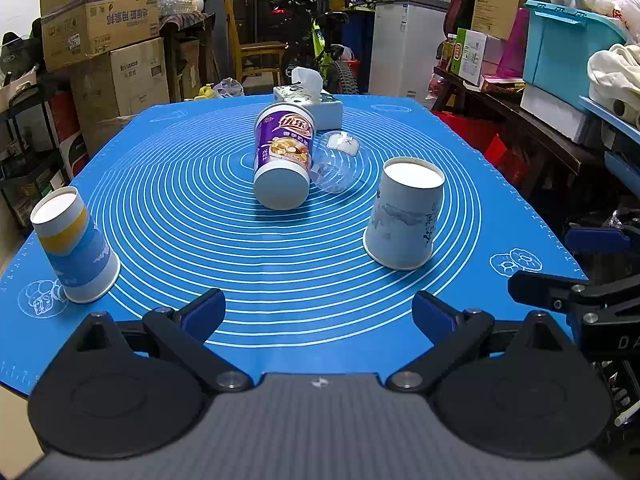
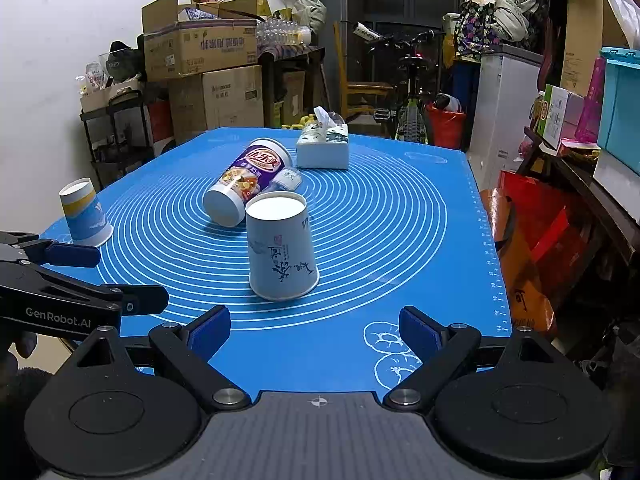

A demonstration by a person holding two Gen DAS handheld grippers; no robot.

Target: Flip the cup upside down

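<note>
A white paper cup with ink drawings [image 1: 402, 216] [image 2: 280, 248] stands upside down, mouth on the blue mat [image 1: 280, 264] [image 2: 380, 216]. A blue, white and yellow paper cup [image 1: 76, 244] [image 2: 85, 212] stands upside down at the mat's left edge. A purple milk-tea cup [image 1: 283, 156] [image 2: 244, 180] lies on its side mid-mat, a clear plastic lid [image 1: 336, 160] [image 2: 285, 180] beside it. My left gripper [image 1: 318, 314] is open and empty over the near edge. My right gripper [image 2: 314, 330] is open and empty, just before the ink-drawn cup. Each gripper shows at the edge of the other's view.
A tissue box [image 1: 310, 100] [image 2: 323, 148] sits at the mat's far side. Cardboard boxes [image 1: 104, 32] stack at the back left, a bicycle [image 1: 320, 48] and a white cabinet [image 1: 404, 44] behind, cluttered shelves [image 1: 560, 80] to the right.
</note>
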